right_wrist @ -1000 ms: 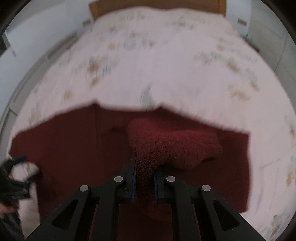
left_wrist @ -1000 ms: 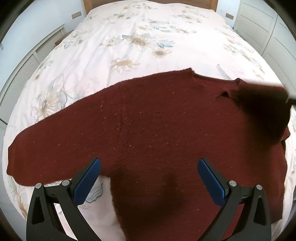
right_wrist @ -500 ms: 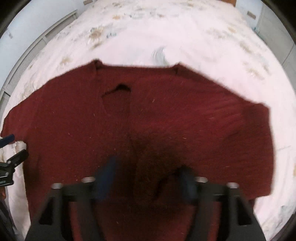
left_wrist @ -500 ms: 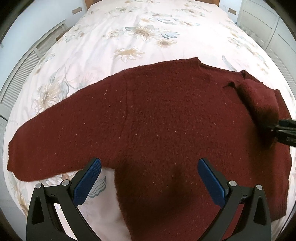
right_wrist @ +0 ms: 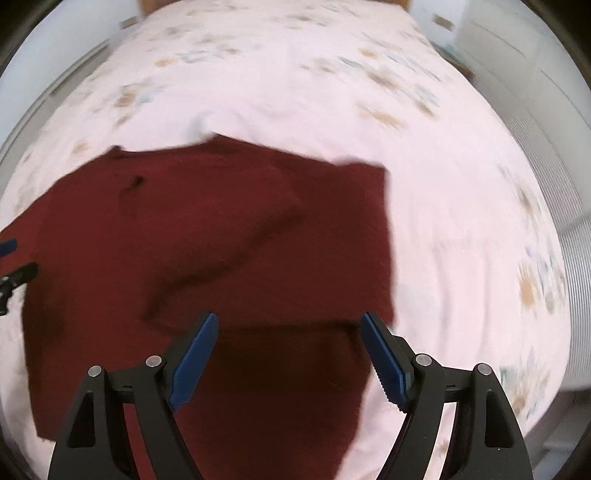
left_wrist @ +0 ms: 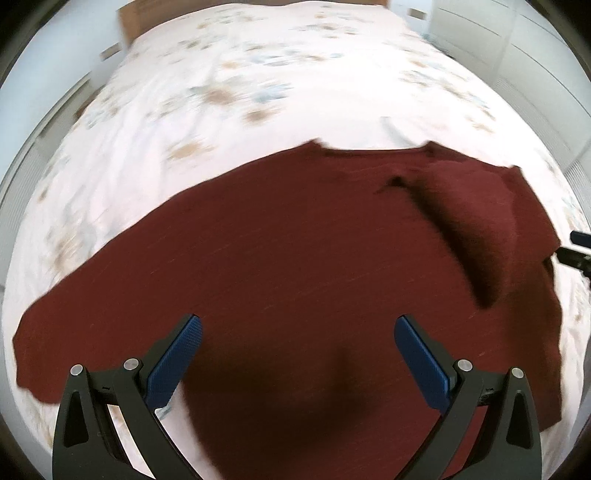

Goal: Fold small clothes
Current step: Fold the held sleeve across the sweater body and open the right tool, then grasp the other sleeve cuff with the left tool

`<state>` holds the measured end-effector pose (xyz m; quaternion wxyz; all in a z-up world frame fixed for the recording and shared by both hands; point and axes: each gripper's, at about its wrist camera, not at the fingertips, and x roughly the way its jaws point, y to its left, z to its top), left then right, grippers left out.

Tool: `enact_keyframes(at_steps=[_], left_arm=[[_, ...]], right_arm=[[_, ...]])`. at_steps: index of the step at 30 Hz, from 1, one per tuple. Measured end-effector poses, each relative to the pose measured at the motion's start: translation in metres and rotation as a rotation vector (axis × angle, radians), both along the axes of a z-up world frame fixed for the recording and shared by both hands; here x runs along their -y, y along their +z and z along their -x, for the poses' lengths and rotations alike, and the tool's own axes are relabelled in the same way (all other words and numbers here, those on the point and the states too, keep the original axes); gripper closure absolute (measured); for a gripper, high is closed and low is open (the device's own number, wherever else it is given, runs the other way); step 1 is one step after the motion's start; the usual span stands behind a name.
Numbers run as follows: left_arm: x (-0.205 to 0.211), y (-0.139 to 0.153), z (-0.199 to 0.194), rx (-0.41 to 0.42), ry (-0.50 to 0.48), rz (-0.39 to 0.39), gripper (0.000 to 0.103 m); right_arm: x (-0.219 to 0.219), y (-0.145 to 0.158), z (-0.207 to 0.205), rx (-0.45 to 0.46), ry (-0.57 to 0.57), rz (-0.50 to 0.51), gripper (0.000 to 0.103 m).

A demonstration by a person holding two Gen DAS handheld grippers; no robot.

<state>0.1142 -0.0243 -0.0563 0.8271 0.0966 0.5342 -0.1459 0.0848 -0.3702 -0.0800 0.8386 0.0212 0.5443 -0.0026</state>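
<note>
Setting: bed with a floral cover fills both views, cupboards along the frame edges.
Garment: dark red sweater lies flat across the middle of the frame.
Done: right sleeve is folded in over the body.
Left: the other sleeve, lower left, lies spread out; body folds not yet made.
Left gripper: jaws spread, empty.
Right gripper: jaws spread, empty.

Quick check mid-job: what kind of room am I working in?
Most likely a bedroom: the maroon sweater lies on a bed with a floral duvet, a wooden headboard behind, white cupboard doors alongside.
</note>
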Motion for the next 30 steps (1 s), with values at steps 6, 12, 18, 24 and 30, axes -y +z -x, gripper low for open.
enact_keyframes(at_steps=[6, 12, 18, 24, 30], left_arm=[[0.086, 0.002, -0.009, 0.007, -0.168, 0.011, 0.001], [0.18, -0.006, -0.014, 0.029, -0.325, -0.068, 0.001], [0.245, -0.036, -0.023, -0.006, -0.423, -0.141, 0.001], [0.283, -0.08, -0.04, -0.049, -0.444, -0.261, 0.021], [0.268, -0.068, -0.051, -0.005, -0.363, -0.23, 0.088]], right_arm=[[0.033, -0.026, 0.011, -0.021, -0.1, -0.044, 0.022], [0.054, -0.038, 0.016, -0.032, -0.146, -0.072, 0.022], [0.061, -0.045, 0.022, -0.045, -0.165, -0.086, 0.022], [0.064, -0.052, 0.022, -0.053, -0.174, -0.099, 0.022], [0.06, -0.06, 0.013, -0.065, -0.169, -0.067, 0.022]])
